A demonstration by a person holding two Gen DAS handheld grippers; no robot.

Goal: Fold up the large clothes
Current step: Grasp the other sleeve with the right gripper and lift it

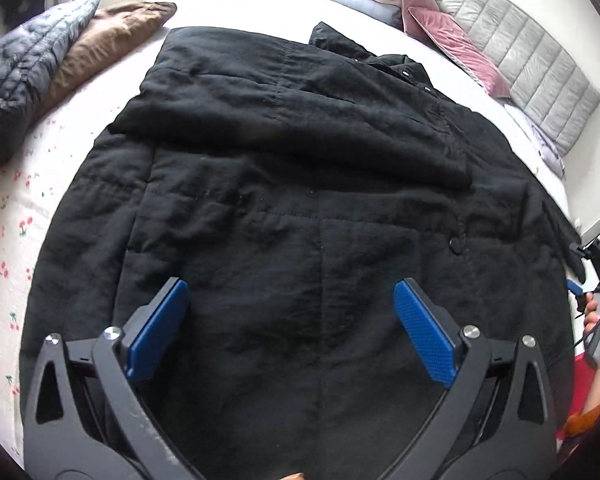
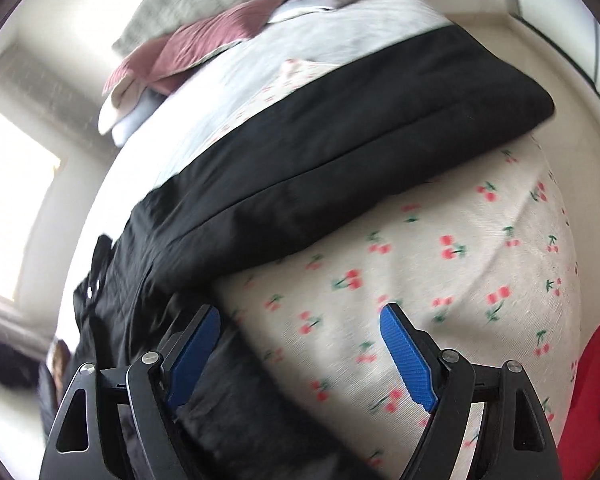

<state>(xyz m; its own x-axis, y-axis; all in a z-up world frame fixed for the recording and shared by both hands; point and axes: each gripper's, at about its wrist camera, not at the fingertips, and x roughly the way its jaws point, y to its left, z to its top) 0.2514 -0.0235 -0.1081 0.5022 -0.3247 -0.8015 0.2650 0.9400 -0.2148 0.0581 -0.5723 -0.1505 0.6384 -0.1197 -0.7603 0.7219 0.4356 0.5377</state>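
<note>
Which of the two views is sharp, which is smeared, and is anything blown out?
Left wrist view: sharp, the black coat shows seams, though fisheye bends the bed edges. Right wrist view: motion-blurred, the cherry sheet smears, and the window is blown out white.

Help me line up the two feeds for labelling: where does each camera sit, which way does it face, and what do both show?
Left wrist: on the left tool, looking down over the black coat spread on the bed; both its blue pads stand wide open; the person's other hand shows at the right edge.
Right wrist: on the right tool, tilted and blurred, looking at the cherry-print sheet and the coat's edge; pads open, nothing between.
Shared: the coat, the sheet, the pink pillow and the grey headboard.
</note>
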